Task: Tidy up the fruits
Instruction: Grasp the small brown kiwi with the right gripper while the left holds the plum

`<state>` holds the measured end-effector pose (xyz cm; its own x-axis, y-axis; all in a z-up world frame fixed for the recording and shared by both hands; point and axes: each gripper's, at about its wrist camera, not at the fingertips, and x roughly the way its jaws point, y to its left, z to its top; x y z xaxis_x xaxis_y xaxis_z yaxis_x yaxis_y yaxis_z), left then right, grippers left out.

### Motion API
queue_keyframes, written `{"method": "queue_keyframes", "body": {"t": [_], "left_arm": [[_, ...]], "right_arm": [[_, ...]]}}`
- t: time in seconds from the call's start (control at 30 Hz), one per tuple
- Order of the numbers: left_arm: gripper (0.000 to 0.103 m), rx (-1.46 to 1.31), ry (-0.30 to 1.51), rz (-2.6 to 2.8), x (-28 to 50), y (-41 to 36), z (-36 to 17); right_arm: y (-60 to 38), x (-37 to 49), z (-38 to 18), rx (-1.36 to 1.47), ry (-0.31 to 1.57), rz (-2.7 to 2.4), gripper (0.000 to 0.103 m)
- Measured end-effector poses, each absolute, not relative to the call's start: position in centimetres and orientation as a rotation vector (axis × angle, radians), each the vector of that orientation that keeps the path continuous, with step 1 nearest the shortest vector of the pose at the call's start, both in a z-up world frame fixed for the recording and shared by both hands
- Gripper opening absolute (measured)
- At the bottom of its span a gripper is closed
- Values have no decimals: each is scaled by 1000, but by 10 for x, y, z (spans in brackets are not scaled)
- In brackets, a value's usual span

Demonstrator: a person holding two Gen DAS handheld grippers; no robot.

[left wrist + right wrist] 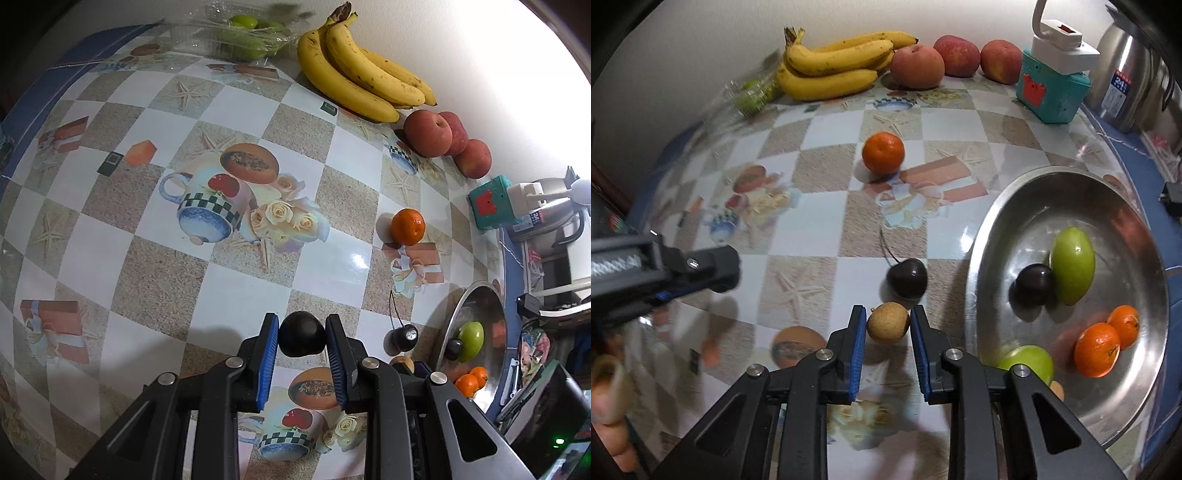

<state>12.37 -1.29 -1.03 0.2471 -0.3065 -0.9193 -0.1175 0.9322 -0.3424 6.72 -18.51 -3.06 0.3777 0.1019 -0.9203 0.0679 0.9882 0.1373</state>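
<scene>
My left gripper (301, 332) is shut on a dark round fruit (301, 339) and holds it above the patterned tablecloth. My right gripper (888, 321) has its jaws around a small brown longan (887, 322), touching or almost touching it, low over the table. A dark cherry with a stem (907, 283) lies just beyond the longan. A steel bowl (1137, 398) at the right holds two green fruits (1073, 265), a dark fruit (1034, 290) and two tangerines (1097, 349). One tangerine (883, 153) lies loose mid-table.
Bananas (831, 64), three red apples (916, 66) and a clear box of green fruit (240, 35) line the back wall. A teal box with a white plug (1052, 86) and a steel kettle (1126, 81) stand at the back right. The left gripper shows at the left (665, 273).
</scene>
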Motion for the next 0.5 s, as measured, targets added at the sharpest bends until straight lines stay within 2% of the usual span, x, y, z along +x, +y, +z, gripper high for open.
{"method": "queue_keyframes", "body": {"t": [0.5], "left_arm": [[28, -361, 1307, -160, 120, -23, -1]], "right_arm": [[-208, 55, 12, 296, 1060, 29, 25]]}}
